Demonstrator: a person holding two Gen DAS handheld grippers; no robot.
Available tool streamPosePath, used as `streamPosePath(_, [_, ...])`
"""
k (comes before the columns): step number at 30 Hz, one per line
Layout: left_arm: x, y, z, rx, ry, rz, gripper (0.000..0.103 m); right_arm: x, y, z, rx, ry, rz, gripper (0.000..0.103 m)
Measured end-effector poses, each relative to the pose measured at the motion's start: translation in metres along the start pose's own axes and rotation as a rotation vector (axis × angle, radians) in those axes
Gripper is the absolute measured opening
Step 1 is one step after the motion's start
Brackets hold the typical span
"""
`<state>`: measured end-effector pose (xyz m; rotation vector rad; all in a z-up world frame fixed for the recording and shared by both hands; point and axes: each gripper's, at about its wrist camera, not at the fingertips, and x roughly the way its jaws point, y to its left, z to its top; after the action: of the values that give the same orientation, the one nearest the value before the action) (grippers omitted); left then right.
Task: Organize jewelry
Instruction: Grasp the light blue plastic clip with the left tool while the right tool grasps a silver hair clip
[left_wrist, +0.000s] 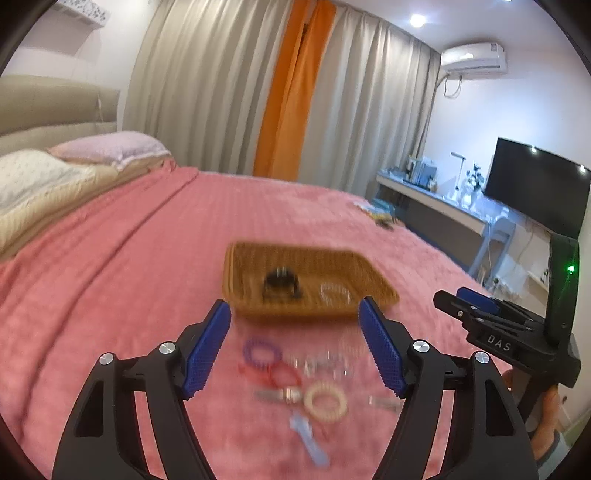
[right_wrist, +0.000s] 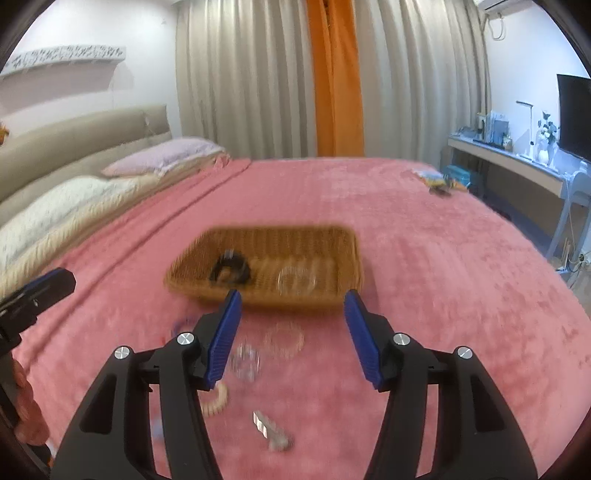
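Each gripper (left_wrist: 295, 347) has black arms, ribbed blue pads (left_wrist: 380, 350) and silver screws (left_wrist: 420, 346). The right gripper (right_wrist: 291, 332) body reads "DAS".

Home bedroom: wide bed w/ pink plush blanket (left_wrist: 147, 236), pillows by beige padded headboard (right_wrist: 85, 129), grey floor-length curtains (left_wrist: 207, 81), wall AC unit (left_wrist: 472, 59), black flat TV (left_wrist: 539, 188).

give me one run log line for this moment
left gripper: open, empty | right gripper: open, empty | brown woven wicker basket: holds black hair claw, clear bracelet
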<state>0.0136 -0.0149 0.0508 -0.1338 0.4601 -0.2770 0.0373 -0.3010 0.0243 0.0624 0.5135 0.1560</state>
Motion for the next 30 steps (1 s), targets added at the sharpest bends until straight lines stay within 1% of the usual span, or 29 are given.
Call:
streamPosePath(1, [-0.001, -0.001, -0.007, 0.003, 0.01, 0.003, 0.07, 0.002, 0.0, -0.013, -0.002, 0.026, -0.001, 0.054])
streamPosePath(5, [0.005, -0.002, -0.042, 0.002, 0.102, -0.002, 0.07, 0.012, -0.001, -0.05, 0.006, 0.118, 0.001, 0.054])
streamPosePath(7, [0.013, -0.002, -0.059, -0.001, 0.168, 0.003, 0.07, 0.021, 0.0, -0.066, 0.001, 0.176, 0.0, 0.054])
streamPosePath(8, [0.019, -0.002, -0.066, 0.002, 0.203, 0.006, 0.07, 0.029, 0.001, -0.074, -0.002, 0.223, 0.007, 0.054])
streamPosePath(10, [0.032, -0.004, -0.081, 0.02, 0.277, 0.016, 0.069, 0.038, 0.005, -0.086, -0.017, 0.285, 0.023, 0.054])
streamPosePath(14, [0.051, -0.006, -0.103, 0.023, 0.37, -0.002, 0.067, 0.042, 0.013, -0.093, -0.05, 0.314, 0.011, 0.054])
streamPosePath(17, [0.061, -0.008, -0.109, 0.038, 0.41, 0.007, 0.067, 0.047, 0.015, -0.099, -0.06, 0.344, -0.011, 0.054])
streamPosePath(19, [0.066, -0.008, -0.11, 0.045, 0.43, 0.027, 0.06, 0.05, 0.016, -0.102, -0.063, 0.363, -0.018, 0.052])
streamPosePath(20, [0.068, -0.008, -0.11, 0.048, 0.434, 0.035, 0.058, 0.051, 0.017, -0.102, -0.069, 0.37, -0.021, 0.044])
streamPosePath(21, [0.069, -0.008, -0.109, 0.053, 0.44, 0.045, 0.053, 0.051, 0.019, -0.103, -0.076, 0.376, -0.014, 0.037])
streamPosePath(22, [0.068, -0.007, -0.109, 0.057, 0.444, 0.051, 0.045, 0.05, 0.022, -0.104, -0.086, 0.379, -0.008, 0.035])
streamPosePath(23, [0.067, -0.006, -0.109, 0.06, 0.445, 0.058, 0.04, 0.049, 0.027, -0.105, -0.099, 0.379, -0.01, 0.033])
streamPosePath(24, [0.067, -0.002, -0.108, 0.056, 0.447, 0.058, 0.034, 0.048, 0.029, -0.105, -0.11, 0.378, -0.012, 0.032])
streamPosePath(25, [0.065, 0.003, -0.108, 0.042, 0.446, 0.048, 0.029, 0.046, 0.033, -0.106, -0.121, 0.376, -0.012, 0.032])
streamPosePath(27, [0.063, 0.013, -0.106, 0.008, 0.444, 0.028, 0.026, 0.043, 0.04, -0.109, -0.127, 0.381, 0.009, 0.031])
streamPosePath(30, [0.06, 0.02, -0.105, -0.018, 0.44, -0.002, 0.026, 0.04, 0.046, -0.11, -0.122, 0.382, 0.027, 0.031])
